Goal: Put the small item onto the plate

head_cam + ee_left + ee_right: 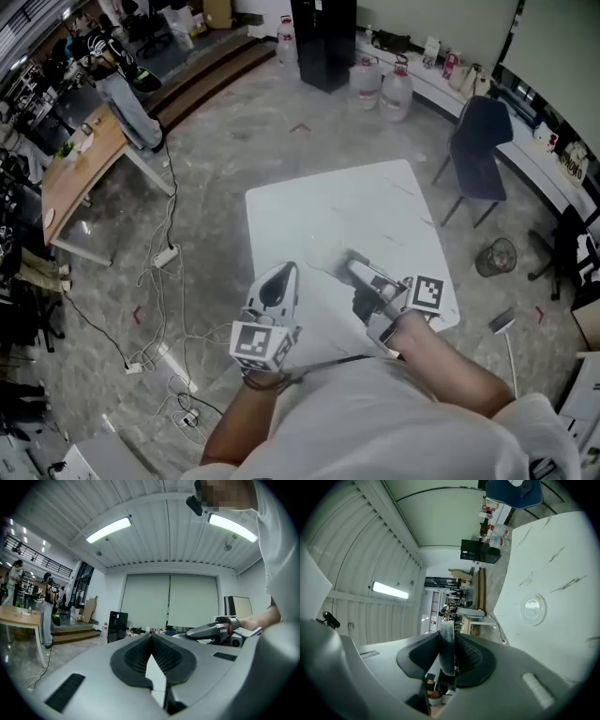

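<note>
While flat on table [555, 569], plate [533, 609]

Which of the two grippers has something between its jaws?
The right gripper: a thin grey item is clamped between its jaws. The left gripper has its jaws shut together on nothing.
</note>
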The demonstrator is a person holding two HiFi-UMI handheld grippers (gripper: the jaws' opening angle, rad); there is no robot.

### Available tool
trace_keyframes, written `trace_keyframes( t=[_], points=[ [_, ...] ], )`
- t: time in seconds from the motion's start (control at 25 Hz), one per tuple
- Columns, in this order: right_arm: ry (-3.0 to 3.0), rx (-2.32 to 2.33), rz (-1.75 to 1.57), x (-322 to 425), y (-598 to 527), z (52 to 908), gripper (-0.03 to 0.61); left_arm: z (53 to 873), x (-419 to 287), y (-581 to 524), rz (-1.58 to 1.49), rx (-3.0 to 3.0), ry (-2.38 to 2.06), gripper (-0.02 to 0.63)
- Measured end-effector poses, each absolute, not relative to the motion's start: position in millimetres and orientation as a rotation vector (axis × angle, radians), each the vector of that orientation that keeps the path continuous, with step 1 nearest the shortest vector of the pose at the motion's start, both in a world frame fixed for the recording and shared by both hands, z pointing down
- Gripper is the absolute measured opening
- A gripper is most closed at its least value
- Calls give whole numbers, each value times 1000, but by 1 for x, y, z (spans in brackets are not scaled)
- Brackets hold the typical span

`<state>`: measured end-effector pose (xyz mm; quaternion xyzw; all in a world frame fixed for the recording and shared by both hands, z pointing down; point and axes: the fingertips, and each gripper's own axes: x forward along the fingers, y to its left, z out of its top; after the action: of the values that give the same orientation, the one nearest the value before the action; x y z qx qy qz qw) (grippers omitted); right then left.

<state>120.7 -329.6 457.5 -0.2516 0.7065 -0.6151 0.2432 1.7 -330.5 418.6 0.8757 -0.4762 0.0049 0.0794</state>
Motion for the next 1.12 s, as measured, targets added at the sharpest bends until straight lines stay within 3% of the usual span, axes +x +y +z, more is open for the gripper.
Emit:
trace_keyframes(
  t=[0.36, 1.12],
  points=[
    [1946, -712, -1832, 138, -391, 530, 95, 456, 19, -366, 77, 2555, -1484, 6],
    [2018, -964, -2055, 83, -482, 725, 95, 575, -23, -433, 145, 2430, -1423, 6]
  ],
)
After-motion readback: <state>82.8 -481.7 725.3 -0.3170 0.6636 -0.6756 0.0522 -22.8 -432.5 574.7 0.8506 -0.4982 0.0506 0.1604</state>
